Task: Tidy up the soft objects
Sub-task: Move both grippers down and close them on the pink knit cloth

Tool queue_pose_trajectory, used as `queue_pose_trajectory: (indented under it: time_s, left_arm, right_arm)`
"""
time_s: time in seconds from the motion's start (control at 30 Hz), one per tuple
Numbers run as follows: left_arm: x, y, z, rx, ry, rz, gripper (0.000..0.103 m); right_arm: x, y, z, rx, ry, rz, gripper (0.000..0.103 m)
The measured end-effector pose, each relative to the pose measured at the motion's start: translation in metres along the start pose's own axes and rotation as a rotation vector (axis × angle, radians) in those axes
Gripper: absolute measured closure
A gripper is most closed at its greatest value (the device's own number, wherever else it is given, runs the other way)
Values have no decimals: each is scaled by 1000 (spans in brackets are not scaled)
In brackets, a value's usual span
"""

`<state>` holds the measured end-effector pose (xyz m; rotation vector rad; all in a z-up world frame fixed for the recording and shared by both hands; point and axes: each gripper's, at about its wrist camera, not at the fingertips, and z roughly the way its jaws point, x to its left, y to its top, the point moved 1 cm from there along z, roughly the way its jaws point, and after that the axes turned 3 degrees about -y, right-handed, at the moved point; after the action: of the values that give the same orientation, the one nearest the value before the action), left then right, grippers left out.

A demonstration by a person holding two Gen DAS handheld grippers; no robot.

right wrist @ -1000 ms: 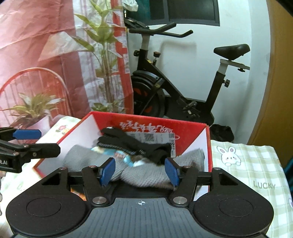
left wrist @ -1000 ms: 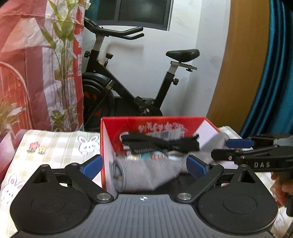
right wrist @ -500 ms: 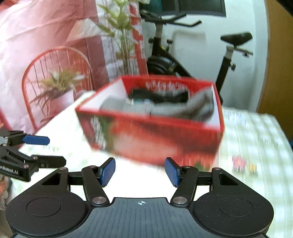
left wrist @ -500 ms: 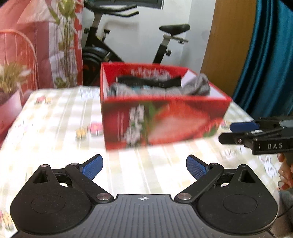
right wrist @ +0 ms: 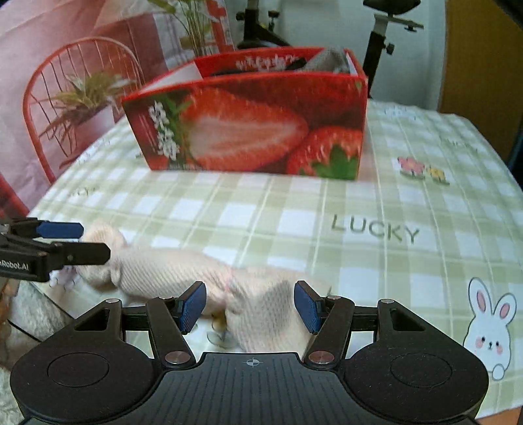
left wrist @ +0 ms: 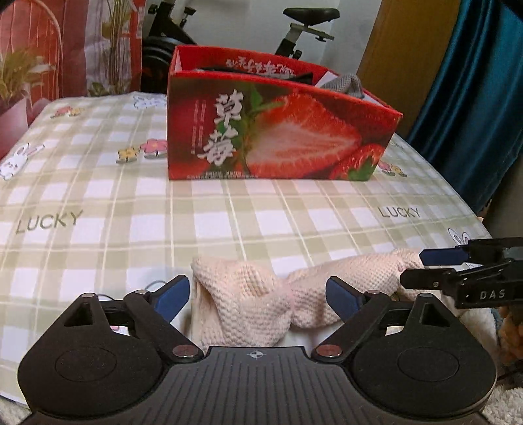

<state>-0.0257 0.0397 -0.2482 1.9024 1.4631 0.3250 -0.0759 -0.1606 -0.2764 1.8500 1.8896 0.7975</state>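
A pale pink knitted cloth (left wrist: 261,294) lies crumpled at the near edge of the table, and shows in the right wrist view (right wrist: 196,271) too. My left gripper (left wrist: 258,296) is open, its blue pads on either side of the cloth's left end. My right gripper (right wrist: 250,305) is open over the cloth's right end; it also shows at the right of the left wrist view (left wrist: 434,264). A red strawberry box (left wrist: 278,130) stands further back, holding a grey knit (left wrist: 346,83) and black items.
The table has a green checked cloth (left wrist: 98,196) printed with rabbits and LUCKY. Behind it are an exercise bike (left wrist: 304,26), a red wire chair (right wrist: 65,98), a potted plant and a blue curtain (left wrist: 474,98). A white fluffy surface lies below the near table edge.
Both grippers have pulled back from over the box down to the near table edge. The pink knitted cloth has come into view between their open fingers.
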Motion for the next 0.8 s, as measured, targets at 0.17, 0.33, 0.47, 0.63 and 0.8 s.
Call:
queue_pose_trajectory:
  time_s: [0.17, 0.33, 0.47, 0.63, 0.8]
  left_arm:
    - [4, -6, 16, 47, -18, -42, 24]
    - [9, -8, 19, 37, -30, -57, 32]
    - [14, -6, 23, 10, -27, -75, 43]
    - [17, -3, 29, -4, -18, -74, 50]
    - [19, 4, 30, -15, -23, -79, 61]
  right_arm:
    - [1, -1, 11, 24, 10, 0, 52]
    - [1, 3, 18, 11, 27, -4, 63]
    - [1, 8, 25, 1, 44, -5, 67]
    - [4, 16, 34, -17, 61, -21, 71]
    - [4, 25, 43, -37, 73, -17, 76]
